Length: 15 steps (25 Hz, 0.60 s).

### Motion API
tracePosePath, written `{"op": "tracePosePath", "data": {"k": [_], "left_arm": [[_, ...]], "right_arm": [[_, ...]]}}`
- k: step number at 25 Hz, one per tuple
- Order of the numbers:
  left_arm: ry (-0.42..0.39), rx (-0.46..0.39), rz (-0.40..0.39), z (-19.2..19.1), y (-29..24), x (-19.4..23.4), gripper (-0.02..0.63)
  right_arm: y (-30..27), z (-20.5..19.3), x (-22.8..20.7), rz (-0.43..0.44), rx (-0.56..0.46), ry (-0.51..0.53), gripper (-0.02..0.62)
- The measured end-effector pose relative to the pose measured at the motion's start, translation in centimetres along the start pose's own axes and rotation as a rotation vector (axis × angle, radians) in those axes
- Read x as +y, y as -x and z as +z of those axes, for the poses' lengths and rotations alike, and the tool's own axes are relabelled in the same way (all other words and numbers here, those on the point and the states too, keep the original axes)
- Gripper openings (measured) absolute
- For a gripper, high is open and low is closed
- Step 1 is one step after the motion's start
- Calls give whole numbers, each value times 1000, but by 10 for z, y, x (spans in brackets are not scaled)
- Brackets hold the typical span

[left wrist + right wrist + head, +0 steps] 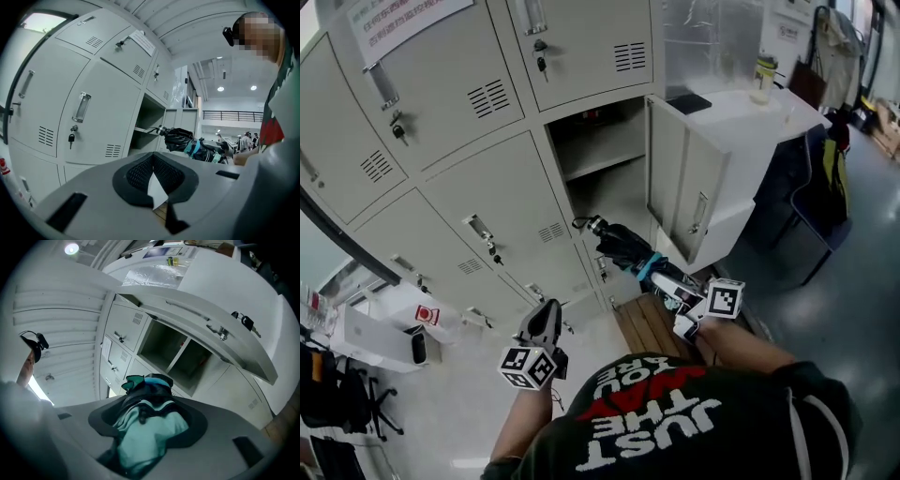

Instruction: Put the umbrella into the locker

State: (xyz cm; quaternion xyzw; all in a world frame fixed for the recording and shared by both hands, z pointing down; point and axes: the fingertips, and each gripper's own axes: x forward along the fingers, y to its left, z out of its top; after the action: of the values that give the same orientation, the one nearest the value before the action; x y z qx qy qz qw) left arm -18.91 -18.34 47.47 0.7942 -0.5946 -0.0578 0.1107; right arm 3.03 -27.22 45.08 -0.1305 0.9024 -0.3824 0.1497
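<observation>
The open locker stands in a bank of grey lockers, and everything here is placed from it. Its door is swung out to its right in the head view, and a shelf splits the inside into a small upper part and a taller lower part.

The umbrella is folded, black with teal bands, and lies nearly level in front of the locker's lower part. Its dark capped end, with a thin loop on it, points into the opening. From the left tongs' view that end sits right at the mouth of the locker, near the shelf edge; whether it has crossed the threshold I cannot tell. Most of the umbrella is outside the locker.

The right tongs are in front of the locker and a little to its right, clamped round the umbrella's near end. In their own view teal and black fabric fills the space between the jaws, which stand fairly wide apart around the bundle, and the open locker shows straight ahead.

The left tongs are in front of the closed doors to the left of the locker, below its level in the head view. Their jaws meet at the tips and carry nothing.

Beyond the open door, to the right of the locker, a white counter carries a bottle.
</observation>
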Motion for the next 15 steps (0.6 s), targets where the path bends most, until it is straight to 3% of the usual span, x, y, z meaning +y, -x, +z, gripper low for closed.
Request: {"op": "tracePosePath", "data": {"k": [8,15], "left_arm": [[8,28,-93,11,-25,60,9],[6,40,-169,20,-49,91,8]], "right_arm": [[-34,14,-45,-182,-58,82,259],[-62,26,-75,-286,-100,94,259]]}}
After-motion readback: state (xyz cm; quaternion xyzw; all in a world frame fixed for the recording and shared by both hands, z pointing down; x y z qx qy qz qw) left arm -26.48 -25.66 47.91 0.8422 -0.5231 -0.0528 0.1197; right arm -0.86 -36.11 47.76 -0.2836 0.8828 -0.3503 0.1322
